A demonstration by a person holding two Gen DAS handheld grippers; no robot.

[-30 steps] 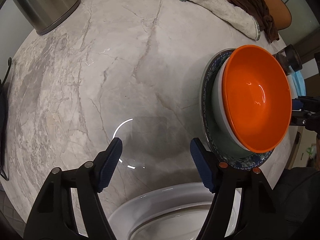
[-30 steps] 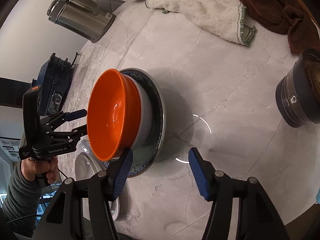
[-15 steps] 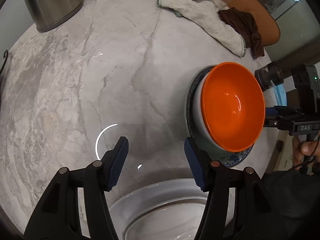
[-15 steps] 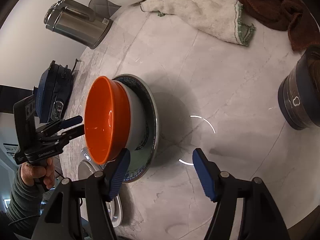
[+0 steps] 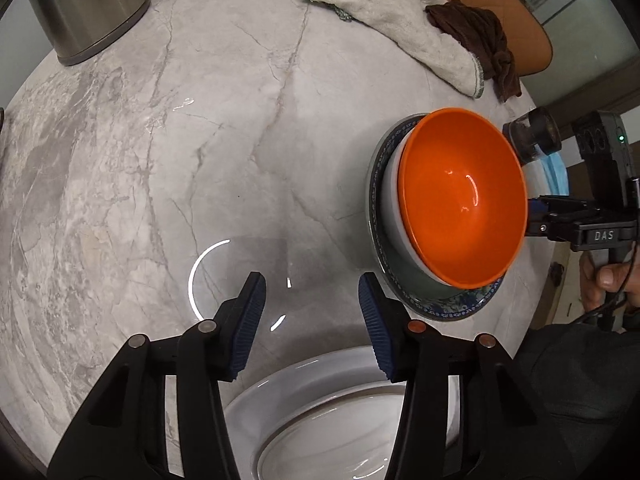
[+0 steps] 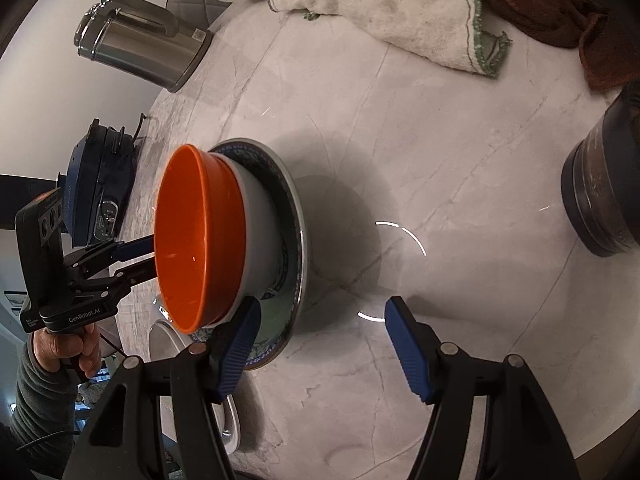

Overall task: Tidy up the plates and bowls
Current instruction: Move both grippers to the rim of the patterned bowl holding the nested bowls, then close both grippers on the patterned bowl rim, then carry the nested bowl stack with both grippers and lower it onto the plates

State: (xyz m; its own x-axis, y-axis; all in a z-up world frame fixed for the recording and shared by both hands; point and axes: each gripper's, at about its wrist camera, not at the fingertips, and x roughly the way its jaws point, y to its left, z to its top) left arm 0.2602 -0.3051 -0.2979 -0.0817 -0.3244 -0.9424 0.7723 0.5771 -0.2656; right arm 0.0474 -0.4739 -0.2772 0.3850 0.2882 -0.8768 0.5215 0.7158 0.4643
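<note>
An orange bowl (image 5: 462, 200) sits nested in a white bowl (image 5: 394, 216) on a blue patterned plate (image 5: 448, 307), on the marble table. The stack also shows in the right wrist view: orange bowl (image 6: 196, 236), white bowl (image 6: 260, 236), plate (image 6: 294, 216). A white plate (image 5: 320, 412) lies at the table's near edge below my left gripper (image 5: 310, 312), which is open and empty. My right gripper (image 6: 320, 336) is open and empty, its left finger beside the stack's near rim. The right gripper also shows in the left wrist view (image 5: 538, 216), just right of the orange bowl.
A steel kettle (image 6: 140, 52) stands at the far left. A white towel (image 6: 392, 12) and a brown cloth (image 6: 560, 4) lie at the back. A dark jar (image 6: 604, 184) stands at the right. A blue appliance (image 6: 96, 188) sits left of the stack.
My left gripper has pulled back and away from the bowl stack, which now looks smaller and farther right. My right gripper has shifted slightly back. Both stay open.
</note>
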